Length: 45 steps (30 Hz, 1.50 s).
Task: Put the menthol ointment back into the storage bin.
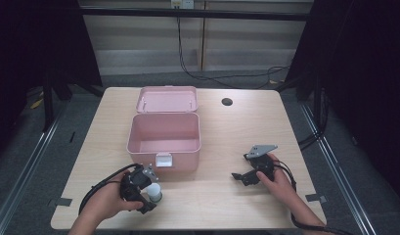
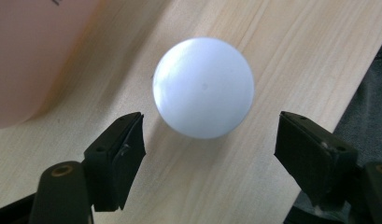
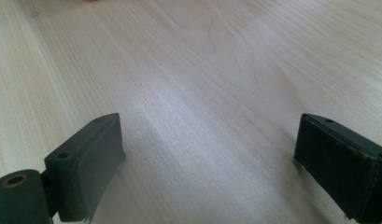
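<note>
Left gripper view: left tool [image 2: 209, 140] jaws wide, straddling white bottle [image 2: 203, 87] untouched, ready to grip; likely bound for open pink box [image 1: 164, 139]. Right tool [image 3: 207, 158] open, empty, parked on bench [image 3: 202, 70].

The box [image 1: 164, 139] and its open lid [image 1: 166, 99] are pale pink, with a white latch [image 1: 163, 160]. The cup [image 2: 203, 87] is white. The bench [image 1: 246, 127] is light wood with fine grain streaks. Both grippers' jaws are black.

An open pink box [image 1: 163, 139] sits on the wooden counter [image 1: 227, 132], its lid [image 1: 166, 99] thrown back, a round hole [image 1: 227, 102] near the far edge.
</note>
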Motion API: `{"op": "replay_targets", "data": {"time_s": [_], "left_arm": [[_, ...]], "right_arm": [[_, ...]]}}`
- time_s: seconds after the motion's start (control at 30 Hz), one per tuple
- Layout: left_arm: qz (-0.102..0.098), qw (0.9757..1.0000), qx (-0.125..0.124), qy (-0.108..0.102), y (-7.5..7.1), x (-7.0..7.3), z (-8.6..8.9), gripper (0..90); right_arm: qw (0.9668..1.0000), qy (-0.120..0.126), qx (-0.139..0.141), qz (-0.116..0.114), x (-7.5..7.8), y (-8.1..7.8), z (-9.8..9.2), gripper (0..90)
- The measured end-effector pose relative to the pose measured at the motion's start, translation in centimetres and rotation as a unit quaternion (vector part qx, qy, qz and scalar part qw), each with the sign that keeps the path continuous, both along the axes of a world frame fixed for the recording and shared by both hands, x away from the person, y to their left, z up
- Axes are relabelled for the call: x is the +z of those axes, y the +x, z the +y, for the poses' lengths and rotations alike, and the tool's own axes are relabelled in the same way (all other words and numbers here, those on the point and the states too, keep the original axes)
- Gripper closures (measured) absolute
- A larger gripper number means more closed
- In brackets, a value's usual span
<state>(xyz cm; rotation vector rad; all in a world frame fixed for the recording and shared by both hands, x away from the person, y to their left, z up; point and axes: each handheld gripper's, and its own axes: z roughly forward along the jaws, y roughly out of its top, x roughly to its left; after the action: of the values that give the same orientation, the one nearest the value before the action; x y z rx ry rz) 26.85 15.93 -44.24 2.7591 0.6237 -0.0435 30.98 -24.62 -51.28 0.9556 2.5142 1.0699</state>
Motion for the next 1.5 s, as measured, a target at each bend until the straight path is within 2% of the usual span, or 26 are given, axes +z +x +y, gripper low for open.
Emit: {"op": "replay_targets", "data": {"time_s": [0.13,0.33,0.53,0.73,0.77,0.8,0.93,0.97,1.0,1.1,1.23,1.5], "left_arm": [[0.002,1.0000,-0.002,0.008,0.2,0.3,-0.3,25.0],[0.018,0.9996,0.000,0.022,0.5,0.8,-0.9,27.1],[0.020,0.9991,-0.005,0.036,0.9,0.7,-1.6,28.5],[0.019,0.9991,-0.002,0.037,1.3,0.8,-2.3,32.9],[0.016,0.9989,0.003,0.045,1.4,0.7,-2.6,35.9],[0.015,0.9987,-0.004,0.049,1.6,0.8,-2.6,37.4],[0.022,0.9986,0.004,0.048,1.6,0.8,-2.9,44.4],[0.023,0.9980,0.000,0.059,1.8,0.9,-3.0,46.3],[0.026,0.9978,0.009,0.060,1.8,1.0,-3.0,48.9],[0.034,0.9971,0.012,0.068,1.9,1.0,-3.1,50.1],[0.049,0.9966,0.017,0.064,1.8,1.3,-3.3,50.2],[0.052,0.9965,0.026,0.060,1.9,2.4,-3.4,50.3]], "right_arm": [[1.0000,0.000,0.000,0.000,0.0,0.0,0.0,7.5],[1.0000,0.000,0.000,0.000,0.0,0.0,0.0,7.5],[1.0000,0.000,0.000,0.000,0.0,0.0,0.0,7.5],[1.0000,0.000,0.000,0.000,0.0,0.0,0.0,7.5],[1.0000,0.000,0.000,0.000,0.0,0.0,0.0,7.5],[1.0000,0.000,0.000,0.000,0.0,0.0,0.0,7.5],[1.0000,0.000,0.000,0.000,0.0,0.0,0.0,7.5],[1.0000,0.000,0.000,0.000,0.0,0.0,0.0,7.5],[1.0000,0.000,0.000,0.000,0.0,0.0,0.0,7.5],[1.0000,0.000,0.000,0.000,0.0,0.0,0.0,7.5],[1.0000,0.000,0.000,0.000,0.0,0.0,0.0,7.5],[1.0000,0.000,0.000,0.000,0.0,0.0,0.0,7.5]]}}
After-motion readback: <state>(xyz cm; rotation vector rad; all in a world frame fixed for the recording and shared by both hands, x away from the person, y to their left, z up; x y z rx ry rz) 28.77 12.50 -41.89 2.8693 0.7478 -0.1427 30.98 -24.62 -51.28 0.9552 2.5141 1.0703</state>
